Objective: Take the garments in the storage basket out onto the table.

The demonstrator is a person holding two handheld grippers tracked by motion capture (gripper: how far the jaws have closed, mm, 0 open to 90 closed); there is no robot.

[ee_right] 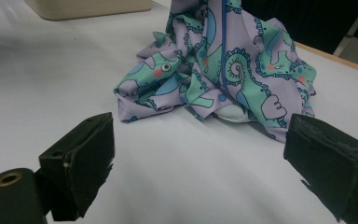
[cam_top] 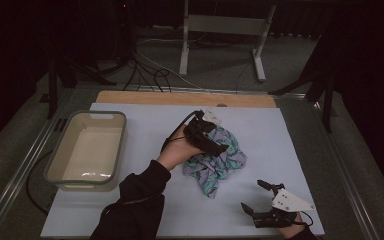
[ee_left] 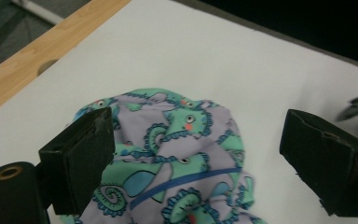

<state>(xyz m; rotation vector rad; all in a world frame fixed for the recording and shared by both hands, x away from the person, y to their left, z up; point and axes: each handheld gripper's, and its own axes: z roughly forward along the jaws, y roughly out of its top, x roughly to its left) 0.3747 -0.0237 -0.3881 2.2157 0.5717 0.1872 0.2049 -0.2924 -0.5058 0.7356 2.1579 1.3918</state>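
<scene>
Left gripper (cam_top: 219, 145), high view: over the crumpled printed cloth (cam_top: 215, 162), jaws spread; beige bin (cam_top: 60, 150) well off to its left. Left gripper view: cloth (ee_left: 177, 158) lies below and between the open jaws, unpinched. Right gripper (ee_right: 196, 163) view: jaws spread, cloth (ee_right: 223, 70) ahead. Soft, light, likely slippery; pinch a raised fold.

No readable text, label, brand, number or sign is found on anything; the patterned cloth (ee_left: 177, 154) is printed with cartoon figures and curls, without lettering.
</scene>
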